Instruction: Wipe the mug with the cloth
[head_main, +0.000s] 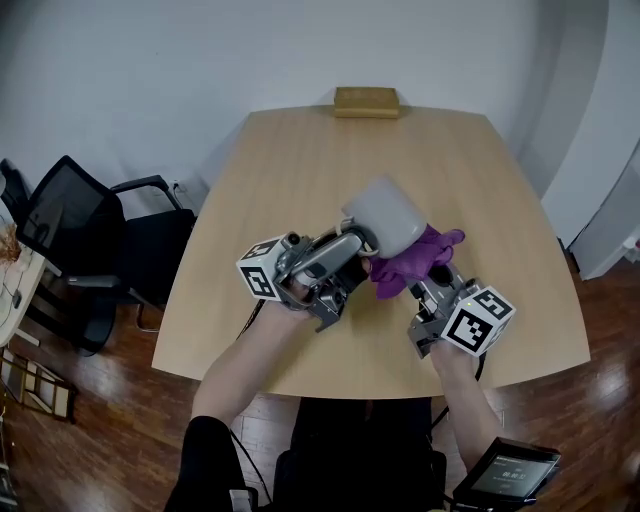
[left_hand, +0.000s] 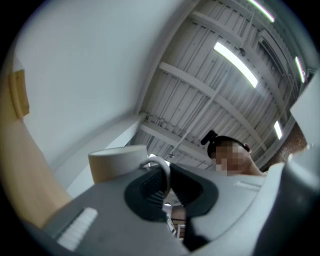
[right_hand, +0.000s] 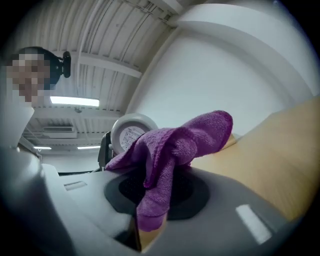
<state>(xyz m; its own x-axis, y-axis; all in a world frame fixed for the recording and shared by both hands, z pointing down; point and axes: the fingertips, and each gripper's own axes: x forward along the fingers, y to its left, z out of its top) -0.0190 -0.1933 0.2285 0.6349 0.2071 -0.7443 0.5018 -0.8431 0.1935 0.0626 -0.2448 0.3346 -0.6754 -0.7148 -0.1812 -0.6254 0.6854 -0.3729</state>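
A white mug is held up above the wooden table, tilted on its side. My left gripper is shut on the mug's handle, and the mug's body shows just beyond the jaws. My right gripper is shut on a purple cloth, which is pressed against the mug's lower right side. In the right gripper view the cloth bunches out of the jaws, with the mug's round base right behind it.
A tan block lies at the table's far edge. A black office chair stands to the left of the table. A dark device hangs near the person's right side at the bottom.
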